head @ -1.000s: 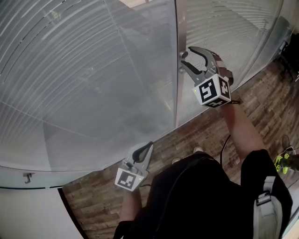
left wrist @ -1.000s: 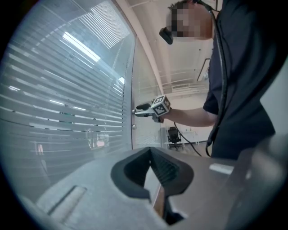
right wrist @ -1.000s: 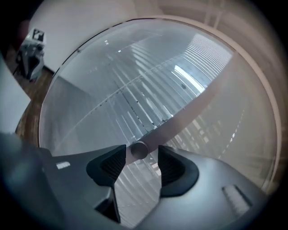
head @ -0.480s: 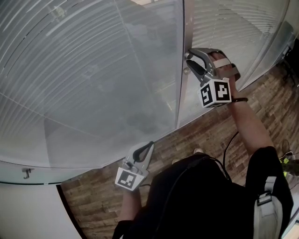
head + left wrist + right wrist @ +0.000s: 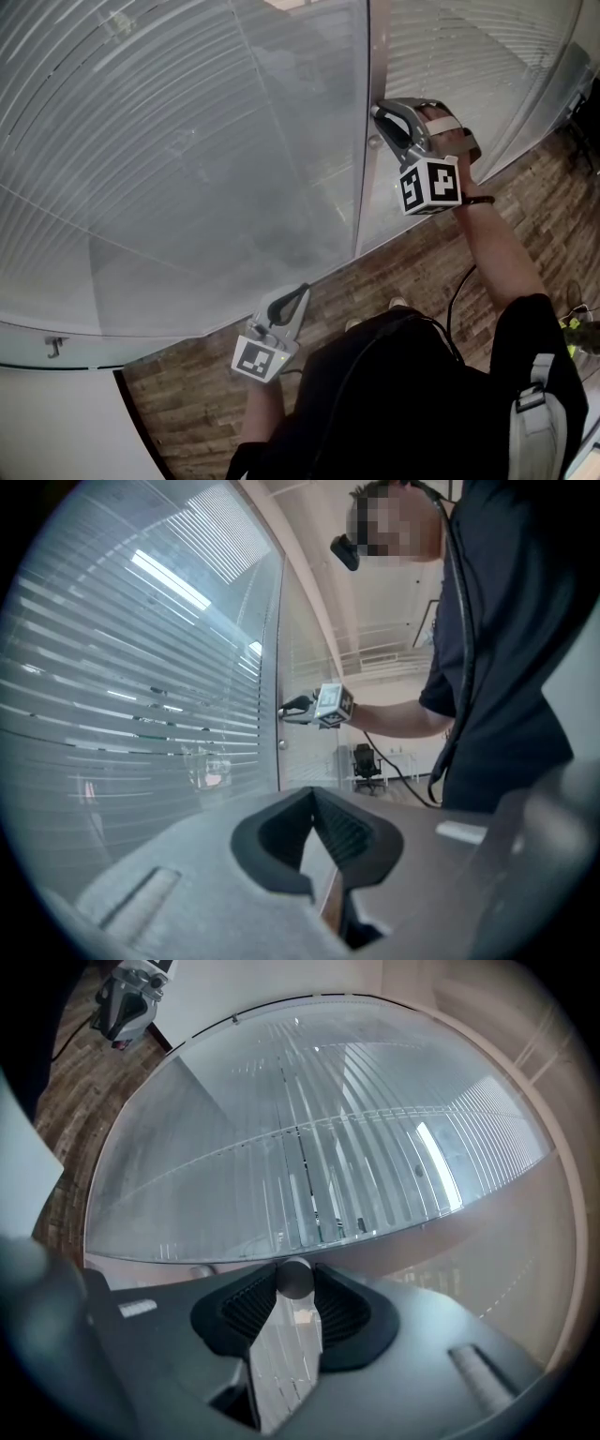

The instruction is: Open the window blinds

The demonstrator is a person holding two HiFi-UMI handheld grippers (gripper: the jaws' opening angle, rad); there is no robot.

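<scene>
The blinds (image 5: 141,131) are seen behind the glass. Beside them, at the window frame (image 5: 361,187), a round knob (image 5: 295,1277) is pinched between the closing jaws of the right gripper (image 5: 378,114). The left gripper (image 5: 300,291) is held low, clenched on nothing.

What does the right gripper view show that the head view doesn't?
Only the right gripper view: a small round knob sitting between the right gripper's closing jaws, touching both jaws. Only the head view: that gripper's marker cube, the person's forearm and dark shirt. Both: the slatted blinds behind glass, the wood floor, and the left gripper.
</scene>
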